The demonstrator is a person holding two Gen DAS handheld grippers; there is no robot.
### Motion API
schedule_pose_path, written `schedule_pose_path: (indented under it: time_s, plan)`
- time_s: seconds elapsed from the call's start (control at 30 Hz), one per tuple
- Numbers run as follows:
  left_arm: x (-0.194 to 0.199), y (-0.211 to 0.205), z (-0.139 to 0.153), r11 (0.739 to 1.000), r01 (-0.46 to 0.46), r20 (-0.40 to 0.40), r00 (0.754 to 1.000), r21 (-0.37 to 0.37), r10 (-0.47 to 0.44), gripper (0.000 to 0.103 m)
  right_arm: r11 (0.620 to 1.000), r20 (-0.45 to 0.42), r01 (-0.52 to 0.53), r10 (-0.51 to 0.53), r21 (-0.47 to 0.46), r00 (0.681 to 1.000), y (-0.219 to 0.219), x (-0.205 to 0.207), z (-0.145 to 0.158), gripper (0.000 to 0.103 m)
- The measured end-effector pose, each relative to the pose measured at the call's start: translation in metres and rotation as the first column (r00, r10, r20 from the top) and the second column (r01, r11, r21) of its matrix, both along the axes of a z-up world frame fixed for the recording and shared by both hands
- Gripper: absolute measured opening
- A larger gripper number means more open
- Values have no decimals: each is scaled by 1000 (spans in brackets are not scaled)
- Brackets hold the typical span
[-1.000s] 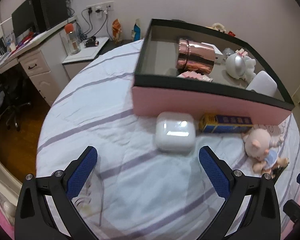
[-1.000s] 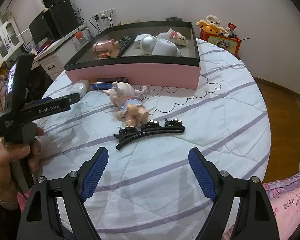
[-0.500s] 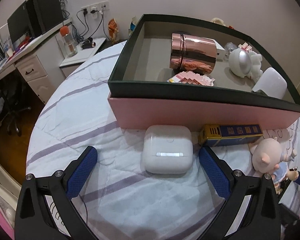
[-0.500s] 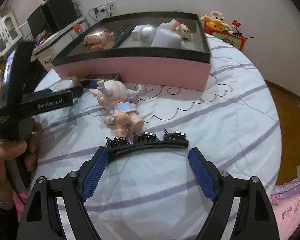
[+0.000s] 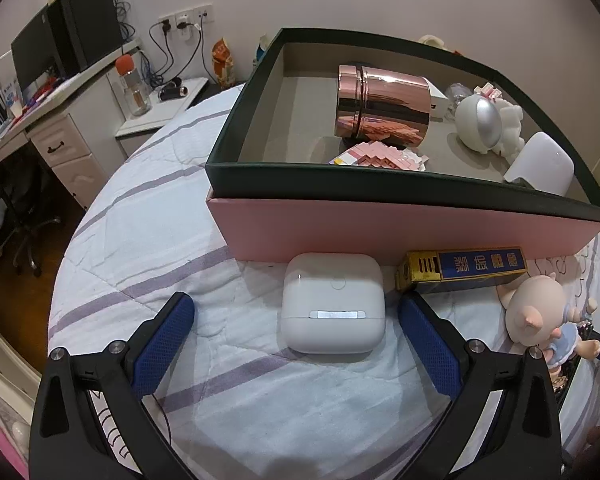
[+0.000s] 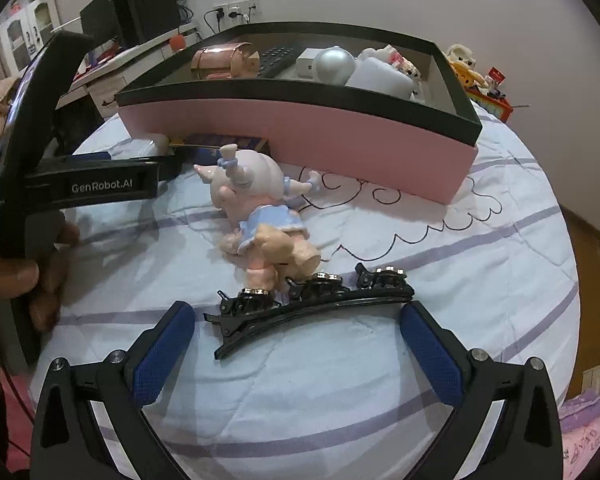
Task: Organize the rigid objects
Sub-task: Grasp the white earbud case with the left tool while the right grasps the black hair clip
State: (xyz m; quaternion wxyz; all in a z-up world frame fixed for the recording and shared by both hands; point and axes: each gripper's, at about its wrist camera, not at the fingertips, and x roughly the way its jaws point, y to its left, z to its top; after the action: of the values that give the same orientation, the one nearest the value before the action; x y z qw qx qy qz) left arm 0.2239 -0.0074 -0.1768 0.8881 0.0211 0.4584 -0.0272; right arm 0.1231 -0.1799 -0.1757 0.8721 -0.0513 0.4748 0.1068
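Surface: round bed (image 5: 148,248) covered by a pale blue quilt with lilac stripes.
Box: pink-walled, dark-rimmed box (image 5: 400,224) resting on the bed; it contains a rose-gold canister (image 5: 384,106), pink bricks (image 5: 380,154), a white-and-silver toy (image 5: 482,124) and a white rounded device (image 5: 542,164).
Left gripper (image 5: 298,334): jaws wide apart, one pad on each side of the white case (image 5: 332,306), neither pad touching it.
White case: flat on the quilt, just in front of the box wall, beside the blue-and-gold carton (image 5: 460,268).
Right gripper (image 6: 300,342): jaws opening, wide; the black hair clip (image 6: 312,308) lies between them, not pressed by either pad.
Hair clip: on the quilt, touching the feet of the pig doll (image 6: 260,216).
Pig doll: lying on its side between the clip and the box.
Hand (image 6: 16,276): at the left edge of the right wrist view, gripping the left tool's handle.
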Motion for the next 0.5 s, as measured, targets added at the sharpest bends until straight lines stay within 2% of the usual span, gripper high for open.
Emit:
schedule_pose_path:
  time_s: [0.17, 0.33, 0.4, 0.47, 0.5]
  plan:
    - [-4, -8, 0, 1000, 19, 4, 1000, 1, -19, 103, 1000, 29, 26, -26, -11, 999, -7, -2, 4, 78]
    - [-7, -12, 0, 1000, 28, 6, 1000, 1, -28, 102, 1000, 38, 6, -5, -18, 999, -10, -1, 8, 76]
    - [-8, -13, 1, 1000, 31, 7, 1000, -6, -31, 102, 1000, 44, 11, -10, -17, 999, -9, -1, 9, 66]
    - [-10, -13, 1, 999, 39, 11, 999, -17, -39, 100, 1000, 46, 17, -17, -12, 999, -11, 0, 11, 45]
    - [-10, -13, 2, 999, 45, 15, 999, -22, -45, 97, 1000, 45, 22, -21, -10, 999, -13, 1, 12, 41]
